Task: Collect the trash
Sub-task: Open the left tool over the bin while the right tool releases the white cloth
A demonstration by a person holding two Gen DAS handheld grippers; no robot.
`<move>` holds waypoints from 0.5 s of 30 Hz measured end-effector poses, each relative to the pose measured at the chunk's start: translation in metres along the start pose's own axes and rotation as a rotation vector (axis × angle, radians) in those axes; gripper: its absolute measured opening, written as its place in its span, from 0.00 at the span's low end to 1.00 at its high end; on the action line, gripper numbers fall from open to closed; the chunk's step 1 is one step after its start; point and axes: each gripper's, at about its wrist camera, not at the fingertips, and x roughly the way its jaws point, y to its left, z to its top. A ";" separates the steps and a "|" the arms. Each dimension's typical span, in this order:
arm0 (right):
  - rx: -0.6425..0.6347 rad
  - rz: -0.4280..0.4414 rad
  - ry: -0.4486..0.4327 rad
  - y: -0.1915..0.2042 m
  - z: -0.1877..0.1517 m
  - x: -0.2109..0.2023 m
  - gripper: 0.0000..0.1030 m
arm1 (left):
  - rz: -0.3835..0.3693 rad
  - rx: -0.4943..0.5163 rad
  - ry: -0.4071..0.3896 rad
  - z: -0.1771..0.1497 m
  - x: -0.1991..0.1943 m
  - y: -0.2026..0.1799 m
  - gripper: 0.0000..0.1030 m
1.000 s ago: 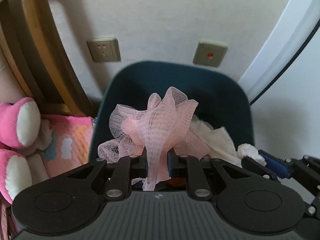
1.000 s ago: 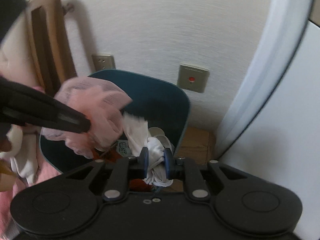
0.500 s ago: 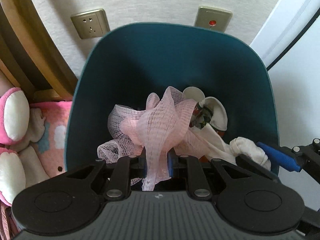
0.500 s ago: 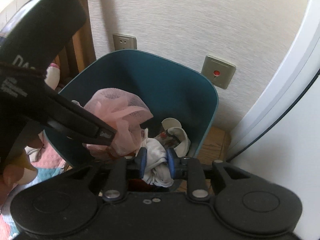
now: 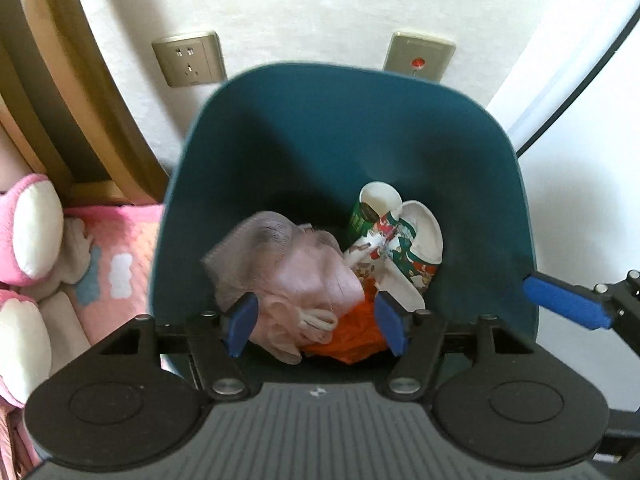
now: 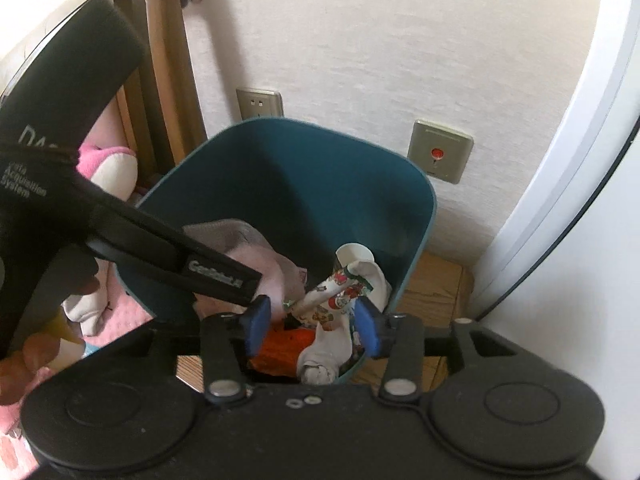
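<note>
Left gripper hovered over the teal trash bin, pointing steeply down, jaws opening with blue pads well apart. Pink mesh cloth sat below and between the pads, inside the bin and blurred; neither pad pressed on it, though whether the left pad brushed it could not be told.

Right gripper also sat over the bin's near edge, jaws opening, pads apart. White crumpled cloth lay between and below its pads, down in the bin, not squeezed by either. In the left wrist view only one blue finger of the right gripper showed at the right edge, just outside the bin rim.

Bin contents: pink mesh on the left, orange plastic wrapper at the near side, printed paper cup with green, red and white pattern lying tilted on the right, its white inside facing up. White cloth was seen clearly only from the right wrist camera.

Bin stood against a white textured wall. Power socket was on the wall behind it to the left, switch plate with a red dot to the right. Wooden frame leaned at left, with a pink plush toy and pink blanket beside the bin. White door frame ran along the right.
</note>
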 end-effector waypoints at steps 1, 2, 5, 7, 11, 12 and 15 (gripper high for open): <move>0.007 0.001 -0.009 0.000 0.000 -0.004 0.47 | 0.001 0.005 -0.009 -0.001 -0.005 -0.001 0.66; 0.014 0.002 -0.016 0.000 -0.001 -0.007 0.48 | 0.000 0.013 -0.018 -0.002 -0.009 -0.001 0.67; 0.038 0.012 -0.039 0.000 -0.003 -0.020 0.51 | -0.003 0.023 -0.051 -0.007 -0.025 0.000 0.68; 0.045 0.016 -0.054 0.001 -0.006 -0.030 0.52 | -0.008 0.020 -0.072 -0.012 -0.036 0.001 0.68; 0.066 0.027 -0.087 0.004 -0.013 -0.053 0.56 | -0.036 0.004 -0.122 -0.024 -0.064 0.007 0.68; 0.066 0.027 -0.099 0.007 -0.016 -0.060 0.56 | -0.039 0.004 -0.136 -0.029 -0.072 0.009 0.68; 0.078 0.036 -0.129 0.013 -0.025 -0.078 0.57 | -0.067 0.002 -0.171 -0.044 -0.094 0.015 0.68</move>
